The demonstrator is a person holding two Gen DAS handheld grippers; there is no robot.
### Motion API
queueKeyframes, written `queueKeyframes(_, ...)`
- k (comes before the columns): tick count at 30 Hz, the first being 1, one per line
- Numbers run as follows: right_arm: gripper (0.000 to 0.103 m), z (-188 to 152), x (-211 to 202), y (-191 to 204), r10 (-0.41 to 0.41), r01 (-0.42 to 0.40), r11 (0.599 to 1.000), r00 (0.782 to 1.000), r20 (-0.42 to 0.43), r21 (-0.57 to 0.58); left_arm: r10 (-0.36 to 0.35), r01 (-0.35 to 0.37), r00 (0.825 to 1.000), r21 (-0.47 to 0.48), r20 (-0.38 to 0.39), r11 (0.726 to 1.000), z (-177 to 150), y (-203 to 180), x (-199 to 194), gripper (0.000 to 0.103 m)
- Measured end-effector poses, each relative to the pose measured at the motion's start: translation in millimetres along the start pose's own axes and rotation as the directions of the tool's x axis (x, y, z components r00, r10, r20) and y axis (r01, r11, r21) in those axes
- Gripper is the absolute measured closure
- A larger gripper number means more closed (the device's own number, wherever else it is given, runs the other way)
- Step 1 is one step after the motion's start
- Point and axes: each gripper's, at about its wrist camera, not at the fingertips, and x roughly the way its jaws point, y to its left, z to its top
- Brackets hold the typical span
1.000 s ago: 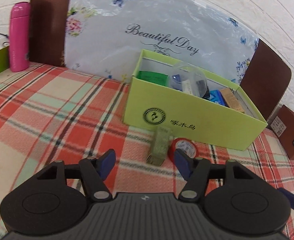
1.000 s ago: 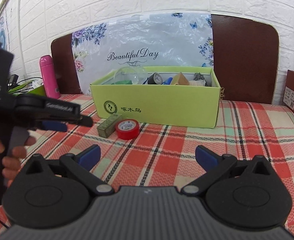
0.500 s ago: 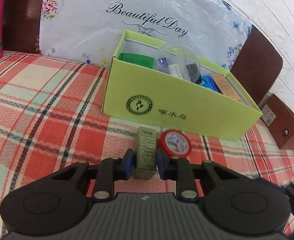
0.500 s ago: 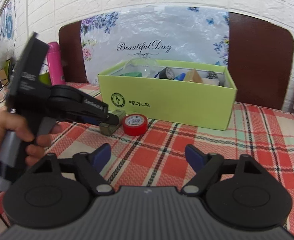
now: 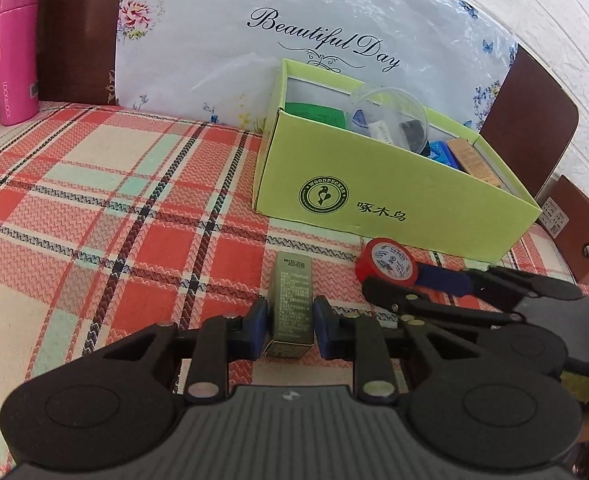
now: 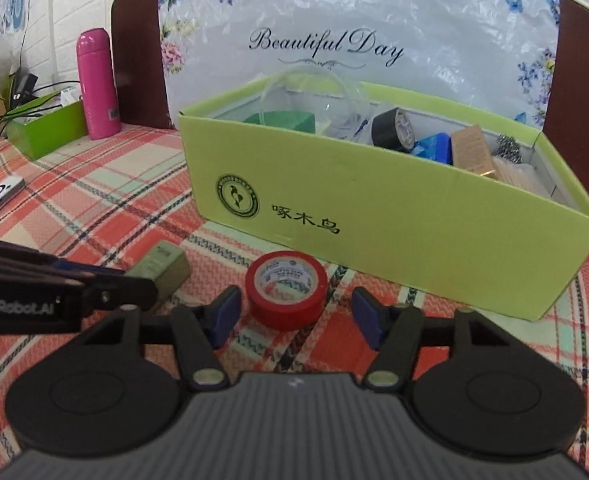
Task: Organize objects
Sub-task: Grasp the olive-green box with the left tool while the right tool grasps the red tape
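1. Left gripper (image 5: 288, 330): blue pads clamped on both long sides of the small olive-green cardboard carton (image 5: 290, 304), bottom centre of the left wrist view. The carton lies flat on the red plaid tablecloth (image 5: 94, 216), and the pads grip its near end only.
2. Right gripper (image 6: 292, 316): jaws closing, with the red roll of electrical tape (image 6: 286, 290) between them at centre of the right wrist view. Neither pad is on it yet; there's a gap on both sides, wider on the right.
3. My read on the tape grab: centre the roll before the pads meet. It lies flat, so an off-centre squeeze likely skids it toward the box.
4. Carton: an end-only grip means it may droop on lift. Lift straight up first, then carry.
5. Probable target: the lime-green open cardboard box (image 6: 394, 216), upper right in both views. Already inside are a clear plastic bowl (image 6: 314, 98), a black tape roll (image 6: 392, 128) and other small packs.
6. Edges: the box's near wall stands just behind the tape, so both loads must clear its rim. The green pack at the box's left end leaves little open floor; the free room inside can't be judged from here.
7. The grippers sit close side by side; in the left wrist view the right one's fingers come in from the right, just beside the left one. Move one at a time to avoid a clash.
8. Open room: the cloth at left of both views is bare. The pink insulated bottle (image 5: 14, 52) stands far upper left, well apart.
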Motion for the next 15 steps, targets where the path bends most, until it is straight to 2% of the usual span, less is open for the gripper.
queueKeyframes(1,0.059,-1,0,0,0.018,-0.018,1.000,1.000,-0.006,0.003,0.000,0.000,1.000,0.002,0.000,1.000,0,0,0,0.077)
queueKeyframes(5,0.060,-9,-12,3,0.003,-0.003,1.000,1.000,-0.008,-0.022,0.011,-0.011,1.000,0.016,-0.003,1.000,-1,-1,-1,0.077)
queueKeyframes(10,0.060,-25,-39,0,-0.009,0.010,1.000,0.999,-0.037,0.023,0.004,-0.004,1.000,0.020,-0.013,1.000,-7,-2,-5,0.078)
queueKeyframes(15,0.059,-51,-78,-1,0.020,-0.018,0.999,0.999,-0.041,0.049,-0.070,0.071,0.996,0.021,-0.052,0.997,-20,-4,-18,0.078)
